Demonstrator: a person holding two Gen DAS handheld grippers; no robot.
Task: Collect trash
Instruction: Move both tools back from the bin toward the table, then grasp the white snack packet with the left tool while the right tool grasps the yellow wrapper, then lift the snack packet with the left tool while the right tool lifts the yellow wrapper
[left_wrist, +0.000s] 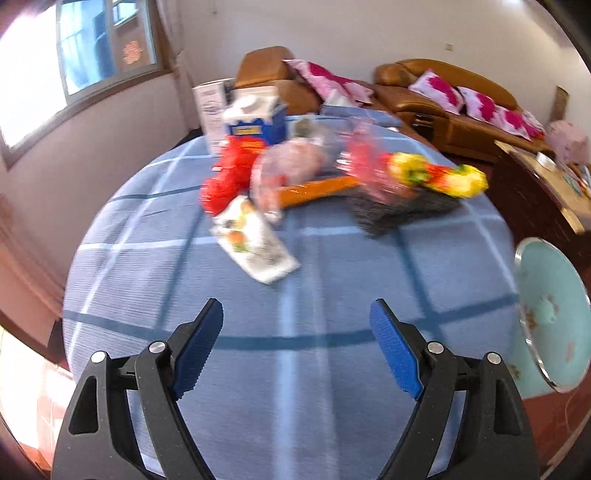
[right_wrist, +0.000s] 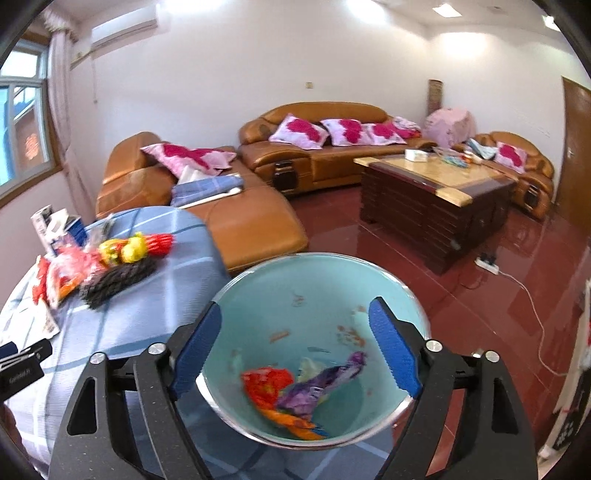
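The blue checked table is spread wide under both tools, and a good heap of litter is seen on it yet. Ahead of the left gripper, well apart from its tips, the pile is laid out: a blue and white carton at the far edge, a red wrapper ahead and slightly left, a clear plastic bag dead ahead, a dark scrubby mat ahead to the right with a yellow and red packet lying on it. Nearest the jaws, a white printed sachet is lying flat. The left jaws are spread wide and nothing is held between them.

Over on the right, the teal bin is found directly below and ahead of the right gripper, whose jaws are likewise parted and empty. A few crumpled wrappers are already seen at the bottom of it, orange and purple among them.

So a start has been made, it is judged, but most of the trash is left to be collected.
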